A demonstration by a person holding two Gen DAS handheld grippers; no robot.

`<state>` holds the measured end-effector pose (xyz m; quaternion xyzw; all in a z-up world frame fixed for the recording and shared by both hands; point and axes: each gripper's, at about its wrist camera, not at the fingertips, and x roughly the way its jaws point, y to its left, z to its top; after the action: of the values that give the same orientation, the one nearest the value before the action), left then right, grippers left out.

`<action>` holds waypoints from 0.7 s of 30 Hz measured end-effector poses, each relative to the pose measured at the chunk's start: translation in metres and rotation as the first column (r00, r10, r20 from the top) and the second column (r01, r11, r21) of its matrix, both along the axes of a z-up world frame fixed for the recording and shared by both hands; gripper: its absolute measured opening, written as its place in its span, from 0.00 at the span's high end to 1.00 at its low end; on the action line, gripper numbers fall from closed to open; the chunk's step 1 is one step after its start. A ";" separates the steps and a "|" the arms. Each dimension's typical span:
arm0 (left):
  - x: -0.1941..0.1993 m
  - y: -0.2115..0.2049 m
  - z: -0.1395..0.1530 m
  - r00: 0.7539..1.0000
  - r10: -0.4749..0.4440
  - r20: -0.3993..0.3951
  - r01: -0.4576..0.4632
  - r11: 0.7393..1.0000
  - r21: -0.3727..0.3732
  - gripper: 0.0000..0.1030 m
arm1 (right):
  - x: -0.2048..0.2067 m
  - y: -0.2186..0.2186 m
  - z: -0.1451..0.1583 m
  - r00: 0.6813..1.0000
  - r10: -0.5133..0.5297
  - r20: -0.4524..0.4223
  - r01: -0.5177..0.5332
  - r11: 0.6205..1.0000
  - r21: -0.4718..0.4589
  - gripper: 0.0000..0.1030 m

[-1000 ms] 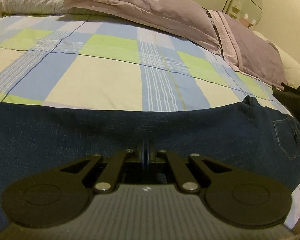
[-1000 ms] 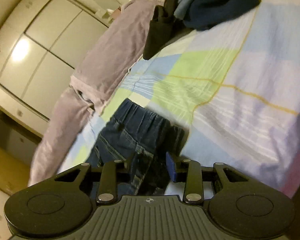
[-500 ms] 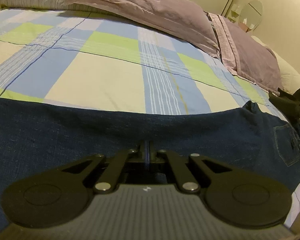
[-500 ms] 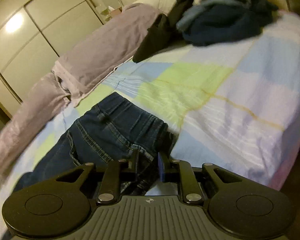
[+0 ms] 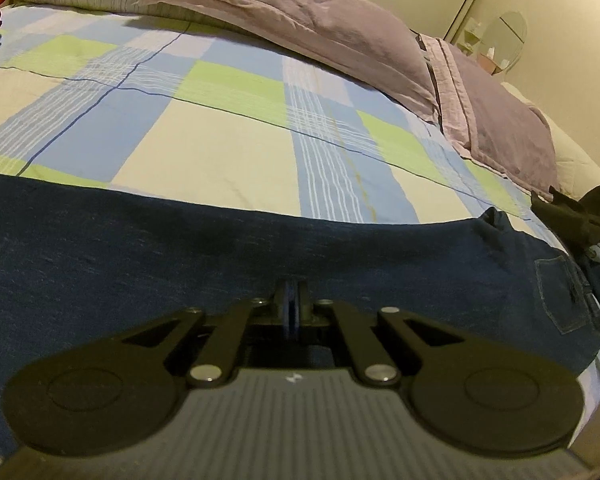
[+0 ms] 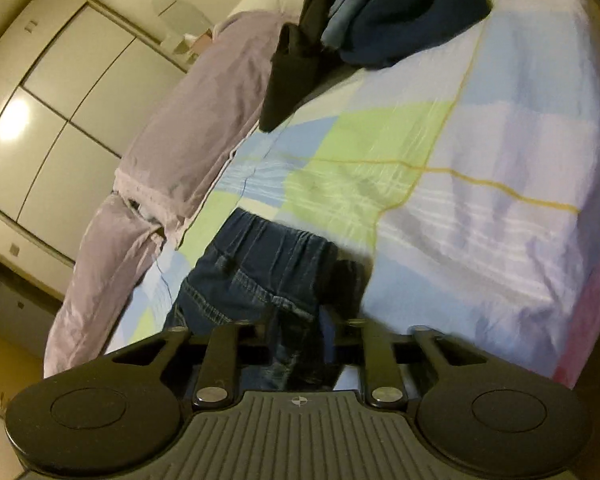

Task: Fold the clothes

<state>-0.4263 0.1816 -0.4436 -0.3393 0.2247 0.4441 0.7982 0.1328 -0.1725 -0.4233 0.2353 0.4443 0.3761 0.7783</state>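
The jeans [image 5: 260,248] lie flat across the bed [image 5: 220,128], long axis left to right across the lower frame. The left claw [image 5: 292,300] is pressed together, pinching their near edge mid-length. The right claw [image 6: 320,320] is spread around the waistband end [image 6: 268,264].

Jeans [image 5: 260,256] across bed [image 5: 220,140], pillows [image 5: 300,28] behind.
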 end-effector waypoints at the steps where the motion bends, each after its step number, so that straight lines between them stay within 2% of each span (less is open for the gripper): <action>1: 0.000 0.000 0.000 1.000 -0.001 -0.002 0.001 1.000 0.001 1.00 | -0.005 -0.001 0.008 0.999 0.006 0.040 -0.006 1.000 0.000 0.84; 3: 0.000 0.000 -0.001 1.000 -0.001 -0.006 0.001 1.000 0.001 1.00 | -0.017 -0.003 0.026 0.992 0.017 0.128 -0.016 1.000 -0.007 0.84; 8: -0.002 0.004 -0.004 1.000 0.002 -0.001 -0.002 1.000 -0.006 1.00 | -0.017 0.012 -0.007 0.990 0.029 0.141 -0.003 0.983 -0.182 0.83; 9: -0.002 0.004 -0.003 1.000 0.006 -0.007 -0.006 1.000 -0.007 1.00 | -0.017 0.013 -0.009 0.987 0.037 0.158 -0.008 0.984 -0.180 0.80; 11: -0.004 0.000 0.002 1.000 0.011 -0.028 -0.011 1.000 0.009 1.00 | -0.025 0.015 0.005 0.975 0.045 0.219 0.008 0.972 -0.236 0.69; 12: -0.005 -0.004 0.006 0.999 0.012 -0.041 -0.010 1.000 0.028 1.00 | -0.029 0.016 0.012 0.969 0.039 0.245 0.027 0.964 -0.263 0.59; 15: -0.011 -0.020 0.014 0.997 0.016 -0.077 -0.010 0.997 0.075 1.00 | -0.057 0.016 0.033 0.914 0.051 0.403 0.089 0.942 -0.323 0.58; 19: -0.022 -0.032 0.004 0.991 0.048 -0.128 -0.043 0.998 0.043 0.98 | -0.090 0.035 0.016 0.846 0.270 0.459 -0.095 0.925 -0.369 0.58; 20: -0.025 -0.035 0.008 0.990 0.061 -0.127 -0.057 0.998 0.036 0.98 | -0.094 0.050 0.000 0.833 0.366 0.414 -0.155 0.874 -0.461 0.58; 21: -0.027 -0.037 0.011 0.989 0.074 -0.127 -0.072 0.997 0.028 0.98 | -0.098 0.056 -0.013 0.825 0.383 0.414 -0.144 0.852 -0.503 0.58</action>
<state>-0.4537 0.1441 -0.4329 -0.3090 0.2575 0.4963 0.7693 0.0350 -0.1164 -0.4359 -0.1226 0.3307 0.4173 0.8375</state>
